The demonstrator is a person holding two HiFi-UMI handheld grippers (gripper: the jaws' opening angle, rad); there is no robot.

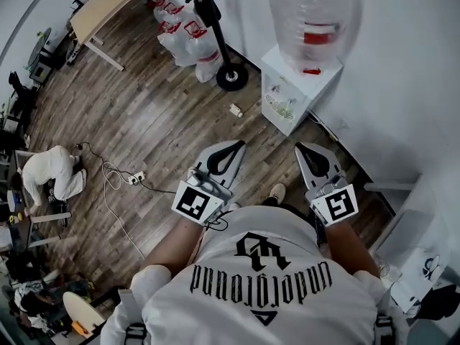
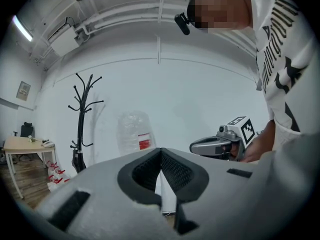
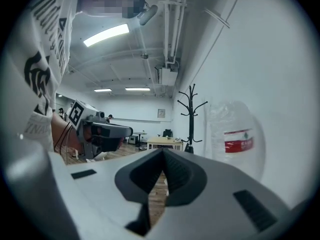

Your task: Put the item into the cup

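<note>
No cup and no task item can be told in any view. In the head view both grippers are held side by side in front of the person's chest, pointing out over the wooden floor. My left gripper (image 1: pixel 230 148) is shut with nothing in it, and its jaws meet at a point in the left gripper view (image 2: pixel 160 153). My right gripper (image 1: pixel 307 150) is shut and empty too, its jaws touching in the right gripper view (image 3: pixel 163 154). Each gripper shows in the other's view: the right gripper (image 2: pixel 220 145) and the left gripper (image 3: pixel 102 130).
A white water dispenser (image 1: pixel 295 85) with a large clear bottle (image 1: pixel 313 13) stands against the wall just ahead. A black coat rack (image 1: pixel 215 27), white bags (image 1: pixel 183 38) and a wooden table (image 1: pixel 100 9) lie further off. A small light object (image 1: pixel 236 110) and a cable with a power strip (image 1: pixel 133 179) lie on the floor. A person (image 1: pixel 50 175) crouches at the left.
</note>
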